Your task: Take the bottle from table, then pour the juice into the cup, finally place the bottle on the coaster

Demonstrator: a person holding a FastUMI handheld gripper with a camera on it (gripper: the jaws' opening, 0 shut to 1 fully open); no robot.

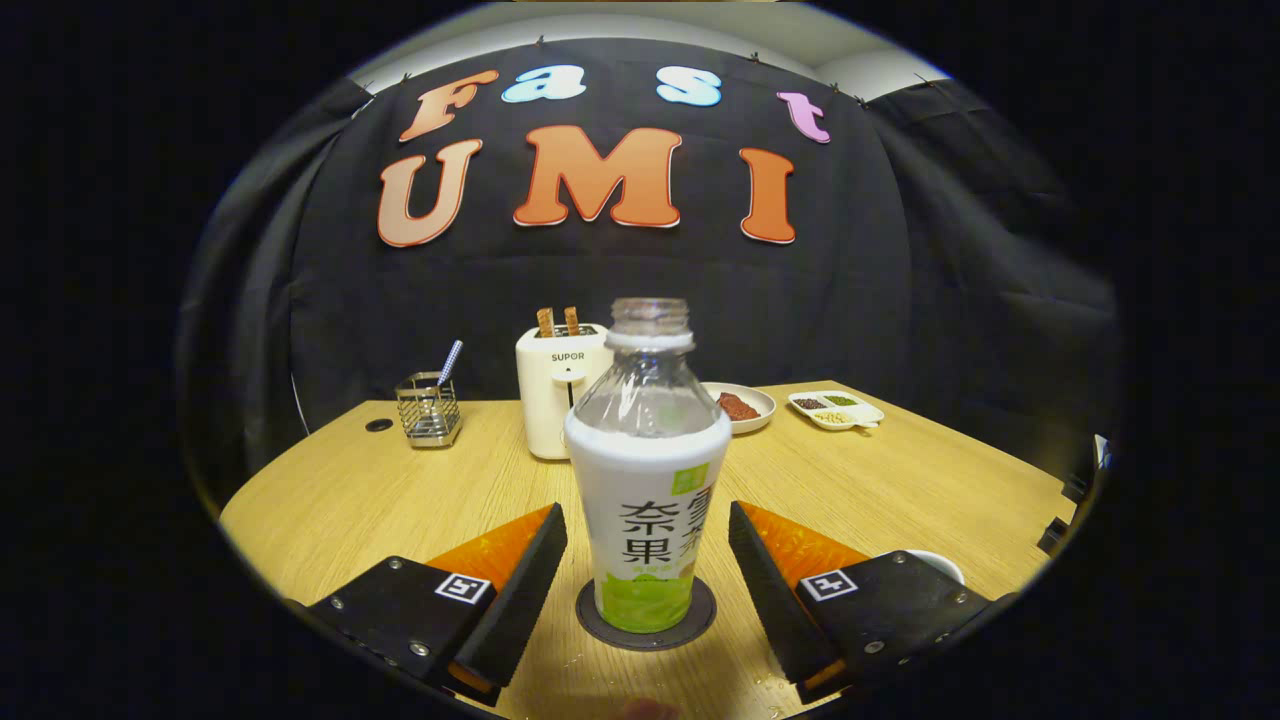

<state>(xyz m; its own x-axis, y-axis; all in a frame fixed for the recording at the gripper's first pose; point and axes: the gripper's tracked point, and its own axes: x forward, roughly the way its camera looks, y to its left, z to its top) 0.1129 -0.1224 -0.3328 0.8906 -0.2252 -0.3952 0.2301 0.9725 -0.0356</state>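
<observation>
A clear plastic bottle (648,470) with a white and green label and no cap stands upright on a dark round coaster (645,622) on the wooden table. My gripper (647,560) is open, one finger on each side of the bottle's lower half, with a gap between each pad and the label. The left finger (520,590) and the right finger (775,590) both stand clear of it. A white cup's rim (940,562) peeks out behind the right finger; most of the cup is hidden.
Beyond the bottle stands a white toaster (555,395) with two slices of toast in it. A wire holder (428,408) with a utensil is at the back left. A plate of red food (742,406) and a divided dish (836,410) sit at the back right.
</observation>
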